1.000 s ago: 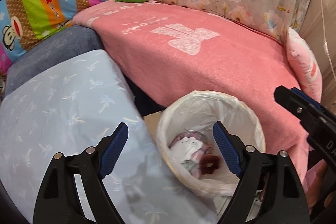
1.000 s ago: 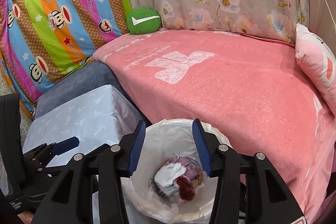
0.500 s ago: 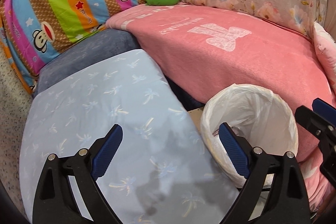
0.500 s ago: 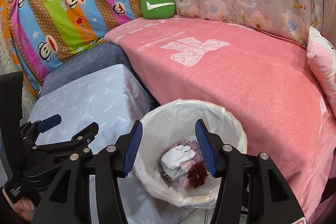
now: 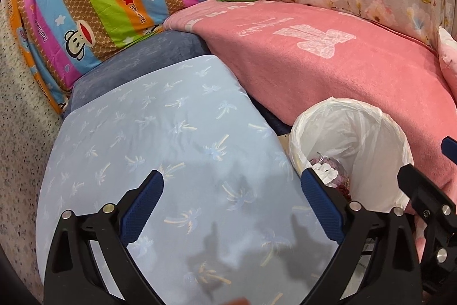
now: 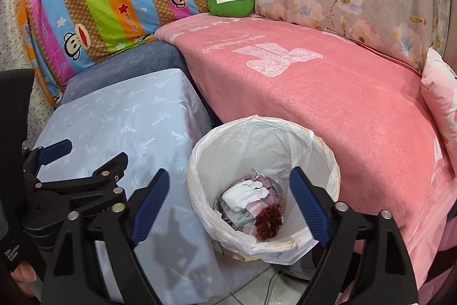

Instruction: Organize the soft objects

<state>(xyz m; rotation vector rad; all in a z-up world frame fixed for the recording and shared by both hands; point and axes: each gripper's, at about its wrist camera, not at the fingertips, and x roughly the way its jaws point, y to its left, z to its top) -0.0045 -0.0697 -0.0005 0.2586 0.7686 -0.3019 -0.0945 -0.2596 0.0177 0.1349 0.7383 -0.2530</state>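
Soft items [image 6: 251, 205] heaped in lined bin [image 6: 328, 162], below right gripper [image 6: 230, 203] jaws, just opened wide, empty.

The right gripper [image 6: 228, 202], just opened and empty, hangs over the lined bin [image 6: 322, 153].

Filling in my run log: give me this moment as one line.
left gripper: open, empty, jaws just widened | right gripper: open, empty, jaws just widened, above bin | bin holds soft items
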